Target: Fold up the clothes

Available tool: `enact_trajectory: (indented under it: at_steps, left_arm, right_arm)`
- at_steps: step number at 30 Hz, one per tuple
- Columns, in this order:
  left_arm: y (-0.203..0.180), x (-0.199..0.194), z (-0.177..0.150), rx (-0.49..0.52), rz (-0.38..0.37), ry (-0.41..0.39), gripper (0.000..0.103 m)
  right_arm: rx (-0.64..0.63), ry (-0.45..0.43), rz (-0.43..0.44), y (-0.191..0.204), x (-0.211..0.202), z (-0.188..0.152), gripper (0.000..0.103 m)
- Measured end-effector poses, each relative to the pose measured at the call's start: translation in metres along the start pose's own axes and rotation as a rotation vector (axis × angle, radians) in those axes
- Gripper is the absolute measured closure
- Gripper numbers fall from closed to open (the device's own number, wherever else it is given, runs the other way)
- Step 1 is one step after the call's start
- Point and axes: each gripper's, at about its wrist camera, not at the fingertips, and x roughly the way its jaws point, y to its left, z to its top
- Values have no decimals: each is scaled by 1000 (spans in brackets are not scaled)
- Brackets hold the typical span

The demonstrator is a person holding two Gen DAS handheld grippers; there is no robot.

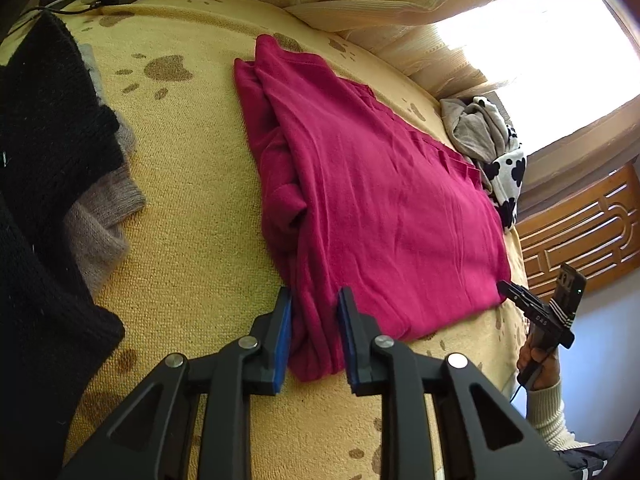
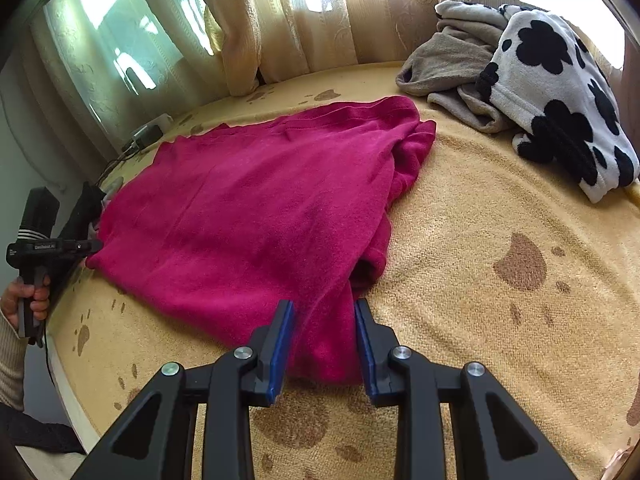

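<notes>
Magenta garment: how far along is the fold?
Done: the magenta garment lies flat on the yellow blanket with its sides already folded in. In hand: the left gripper and right gripper each pinch a near corner, jaws closed on cloth. Left: folding it over, then the cow-print pile.

Both wrist views steeply downward, close, opposite corners, sharing magenta garment point(image 1: 380, 200)
</notes>
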Motion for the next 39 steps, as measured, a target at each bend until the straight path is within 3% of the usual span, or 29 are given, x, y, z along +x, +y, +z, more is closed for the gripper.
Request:
enact_trajectory:
  at_steps: [2,3,4,8,12,13,16,20,23,24,26,27,28,32,34,36,39]
  left_arm:
    - [-1,1,1,4,20,-1,79]
    - [-1,1,1,11,42,-1,91]
    - [-2,1,2,21,64,0,93]
    - [-5,0,3,48,78,6,95]
    - [-3,-9,3,65,94,1,95]
    - [-2,-10,3,69,102,1,95]
    - [-1,-7,2,71,115,9,95]
    - [-1,-4,3,68,123,20,95]
    - [5,-10,7,10,54,5,94]
    - [8,-15,9,-13,28,-11,91]
    - [9,-22,13,-42,-11,-42,90]
    - [8,-24,16,-47,-23,-56,90]
    - [5,-25,18,-44,-29,-66,88]
    - [-1,-29,25,-32,-17,-87,74]
    - [3,-30,25,-28,5,-80,56]
    - [9,-27,23,-31,32,-60,48]
    - [16,-23,15,-32,63,-41,47]
  right_arm:
    - [-5,-8,-1,1,-1,-1,71]
    - [-8,-12,0,1,-2,-1,73]
    - [-11,-17,4,0,-3,-1,80]
    - [1,-51,8,-9,-15,3,87]
    - [-2,-77,-43,-19,-30,6,91]
    - [2,-71,-61,-23,-30,4,96]
    - [28,-44,-96,-40,-25,-4,96]
    - [120,-60,2,-56,-25,-9,96]
    - [181,-118,35,-61,-35,4,95]
    - [194,-129,33,-61,-37,10,90]
    - [217,-127,26,-62,-35,22,61]
    - [228,-130,28,-62,-34,27,28]
    - [235,-142,45,-62,-32,30,17]
    - [254,-168,110,-59,-28,46,17]
    - [253,-176,114,-59,-26,54,17]
    - [258,-147,94,-61,-17,63,17]
    - [249,-112,79,-66,-1,75,17]
